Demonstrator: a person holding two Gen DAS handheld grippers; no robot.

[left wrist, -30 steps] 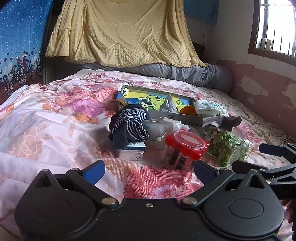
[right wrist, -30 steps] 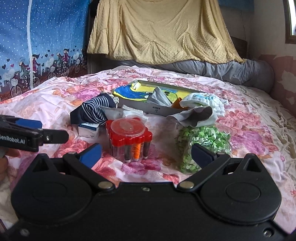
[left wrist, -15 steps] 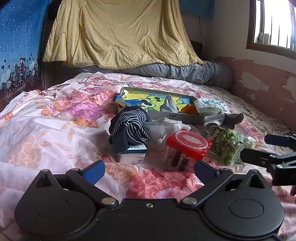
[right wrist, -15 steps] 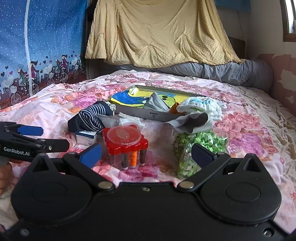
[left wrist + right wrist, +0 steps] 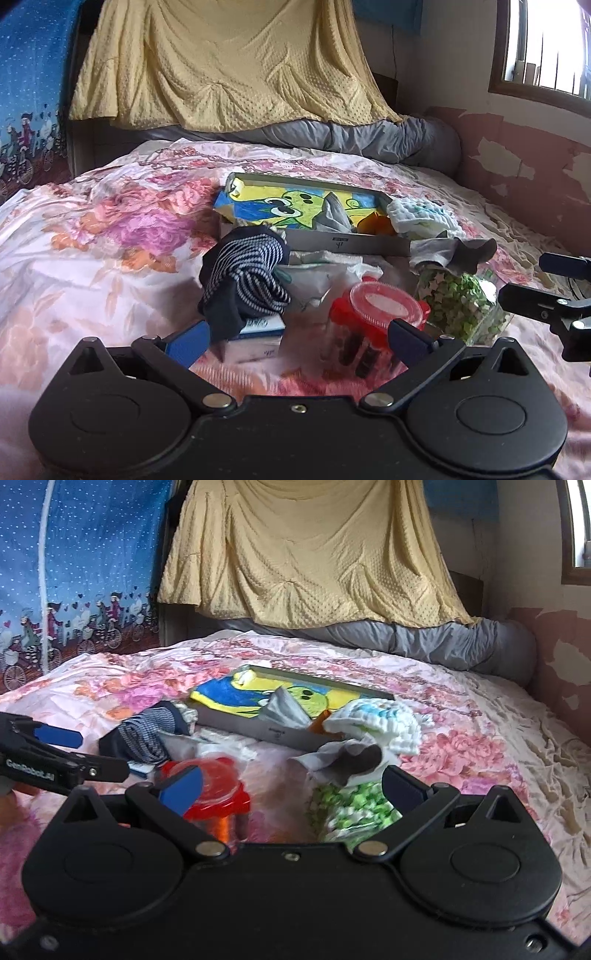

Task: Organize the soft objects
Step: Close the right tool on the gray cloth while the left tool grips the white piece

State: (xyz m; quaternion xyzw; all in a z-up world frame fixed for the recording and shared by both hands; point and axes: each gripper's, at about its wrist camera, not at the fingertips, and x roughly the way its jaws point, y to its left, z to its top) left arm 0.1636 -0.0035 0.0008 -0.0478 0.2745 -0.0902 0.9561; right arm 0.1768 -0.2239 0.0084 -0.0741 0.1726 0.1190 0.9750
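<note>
Partly hidden behind the spread, empty right tongs [image 5: 291, 786], the red-lidded jar [image 5: 218, 794] blurs; left tongs [image 5: 299, 338] likewise gape.

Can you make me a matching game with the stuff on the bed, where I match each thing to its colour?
Things:
1. striped knitted sock
2. round-lidded plastic jar
3. bag of small paper stars
4. bumpy blanket hung on the wall

Colours:
A. green and white
B. pale yellow
C. navy and white
D. red

Pairs: 1-C, 2-D, 3-A, 4-B
</note>
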